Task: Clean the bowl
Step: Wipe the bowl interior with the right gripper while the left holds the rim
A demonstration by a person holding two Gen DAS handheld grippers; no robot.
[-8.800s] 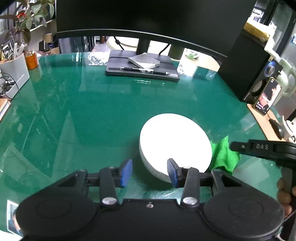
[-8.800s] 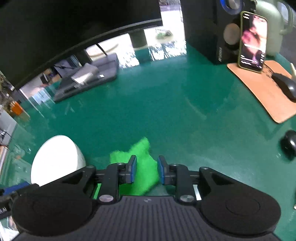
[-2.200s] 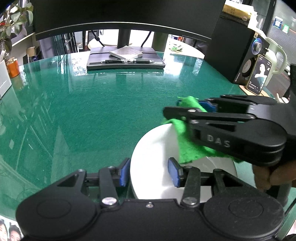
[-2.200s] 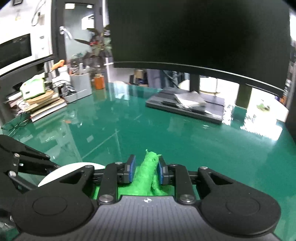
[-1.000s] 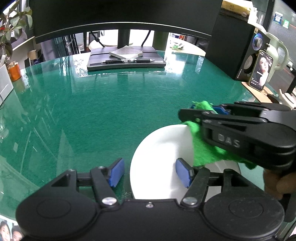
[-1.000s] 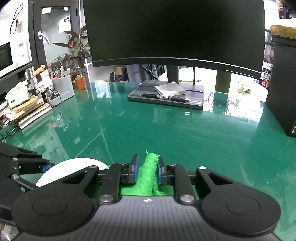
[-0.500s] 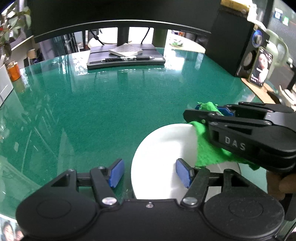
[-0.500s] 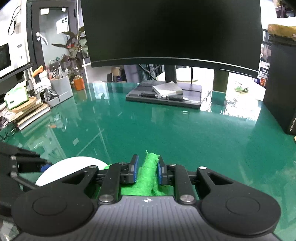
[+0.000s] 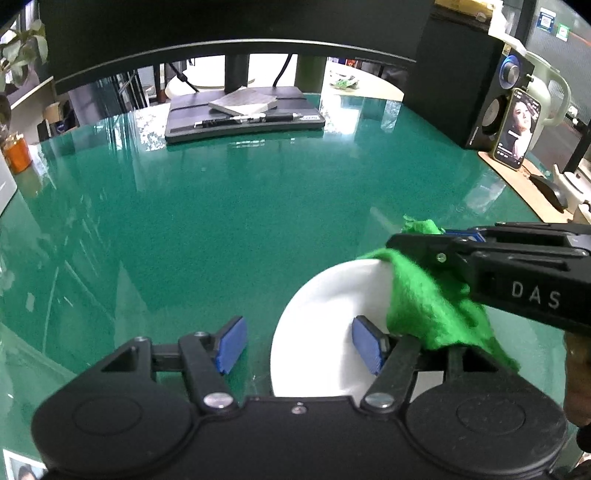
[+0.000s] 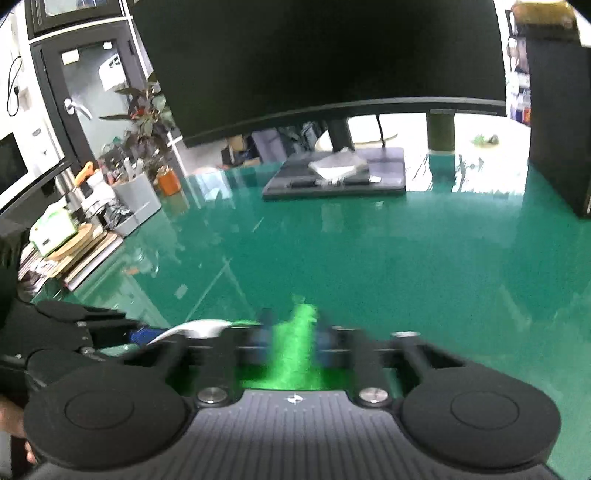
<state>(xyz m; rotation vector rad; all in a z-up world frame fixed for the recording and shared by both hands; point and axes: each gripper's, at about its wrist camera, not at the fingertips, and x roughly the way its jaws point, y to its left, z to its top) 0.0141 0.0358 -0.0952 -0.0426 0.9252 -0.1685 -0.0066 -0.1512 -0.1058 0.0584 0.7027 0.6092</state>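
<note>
A white bowl [image 9: 317, 332] sits on the green glass table [image 9: 221, 221], close under my left gripper [image 9: 299, 345]. That gripper is open and straddles the bowl's near-left rim: one blue pad stands outside, apart from the rim, the other inside. My right gripper [image 9: 406, 240] reaches in from the right over the bowl. Its jaws are closing on a green cloth [image 9: 424, 302], which hangs down onto the bowl's right inner side. The right wrist view is blurred; there the cloth [image 10: 295, 369] fills the gap between my right gripper's [image 10: 291, 343] pads, beside a sliver of bowl [image 10: 199, 326].
A dark monitor [image 9: 229, 26] stands at the back over a grey case [image 9: 243, 118] with a notebook and pen. A black speaker [image 9: 461, 85], a phone [image 9: 517, 129] and a mouse [image 9: 550, 192] are at the right. An orange cup [image 9: 14, 155] sits far left.
The right gripper with the cloth has drifted slightly right over the bowl, rolled, and its pads have squeezed tighter on the cloth. The left gripper and bowl have stayed put.
</note>
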